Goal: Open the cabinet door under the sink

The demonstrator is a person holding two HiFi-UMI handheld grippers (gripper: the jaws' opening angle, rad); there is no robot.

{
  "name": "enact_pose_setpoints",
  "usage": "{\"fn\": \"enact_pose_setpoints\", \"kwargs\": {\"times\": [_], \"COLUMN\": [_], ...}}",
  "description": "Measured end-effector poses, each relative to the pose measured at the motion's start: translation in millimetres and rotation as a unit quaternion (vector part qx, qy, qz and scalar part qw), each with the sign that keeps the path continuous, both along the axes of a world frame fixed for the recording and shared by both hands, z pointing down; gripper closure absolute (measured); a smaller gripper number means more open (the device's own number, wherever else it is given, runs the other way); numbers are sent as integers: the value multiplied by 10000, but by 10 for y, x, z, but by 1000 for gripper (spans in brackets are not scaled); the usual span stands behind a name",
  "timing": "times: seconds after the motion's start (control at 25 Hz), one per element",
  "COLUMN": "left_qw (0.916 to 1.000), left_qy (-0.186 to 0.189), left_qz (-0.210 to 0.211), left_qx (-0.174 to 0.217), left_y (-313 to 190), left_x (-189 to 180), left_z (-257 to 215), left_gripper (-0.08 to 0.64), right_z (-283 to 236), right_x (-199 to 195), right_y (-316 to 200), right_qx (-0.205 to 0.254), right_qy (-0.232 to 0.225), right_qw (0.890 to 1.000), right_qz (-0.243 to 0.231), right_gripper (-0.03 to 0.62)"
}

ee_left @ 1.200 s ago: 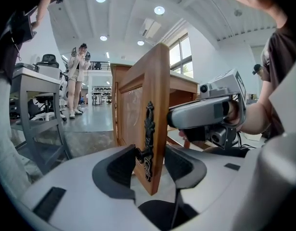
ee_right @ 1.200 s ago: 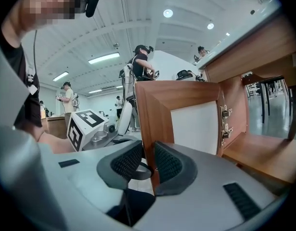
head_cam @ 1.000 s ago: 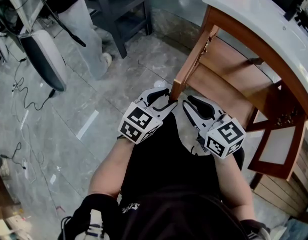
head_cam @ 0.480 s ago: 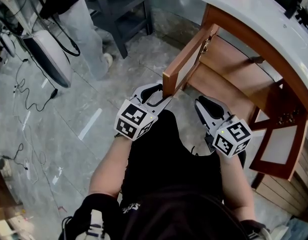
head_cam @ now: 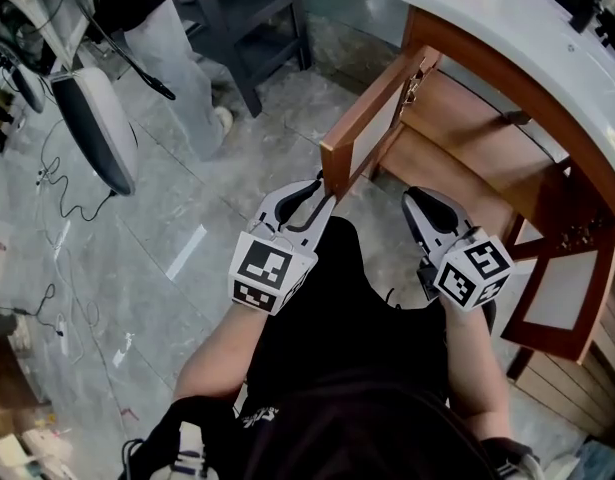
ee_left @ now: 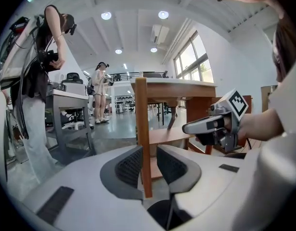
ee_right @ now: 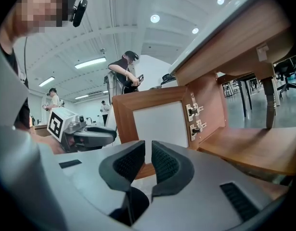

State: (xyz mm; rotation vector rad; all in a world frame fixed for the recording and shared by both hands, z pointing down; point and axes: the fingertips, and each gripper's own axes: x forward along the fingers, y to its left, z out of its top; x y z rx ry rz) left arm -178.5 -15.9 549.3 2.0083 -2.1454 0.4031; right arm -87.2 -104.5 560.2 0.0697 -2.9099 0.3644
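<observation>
Now, in the head view, the brown wooden cabinet door with a white middle panel (head_cam: 372,118) stands partly open under the smooth white counter (head_cam: 507,23); the left hand-held gripper (head_cam: 322,190) has a jaw on each side of the door's free edge, near the low corner; the right hand-held gripper (head_cam: 414,201) is just beside the door and touches nothing.

In the left gripper view, the jaws have just been closing on that edge; one of the black ribbed pads (ee_left: 131,167) touches the wood, but a thin gap shows at the other, so it is not pinching yet.

In the right gripper view, the jaws have just been closing too; they are nearly together and hold nothing; two small silver hinges (ee_right: 196,119) carry the door.

I think the door is stiff and quite light and swings easily; the free edge, far from the hinges, looks like the best place to hold; the smooth wood may slip.
</observation>
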Motion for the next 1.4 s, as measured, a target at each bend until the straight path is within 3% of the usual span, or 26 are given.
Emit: {"fn": "enact_pose_setpoints", "kwargs": {"times": [0.24,0.44,0.56,0.64,0.8,0.88,1.4], "left_qw": [9957,9826,9803,9813,9810,9818,9785], "left_qy": [568,1047,882,747,1163,1162,1256], "left_qz": [700,1422,1697,1737,1551,1500,1472], "left_qx": [212,583,491,349,-1,-91,-714], "left_y": [-319,-899,-1176,-1311,-1403,-1436,-1550], "left_x": [612,993,1173,1222,1184,1153,1070], "left_z": [-115,-339,-411,-430,-545,-757,-2920], "left_gripper": [500,505,506,509,514,518,529], "right_z": [-134,-198,-125,-186,-619,-935,-3264], "right_x": [267,584,821,945,1070,1081,1092], "right_y": [-205,-506,-712,-807,-833,-834,-583], "right_qx": [163,388,179,60,136,210,-173], "right_qy": [-166,-190,-37,5,191,260,589], "right_qw": [9992,9950,9901,9857,9807,9789,9787], "right_qz": [315,898,1392,1686,1941,2014,1959], "right_gripper": [543,565,577,577,578,578,580]}}
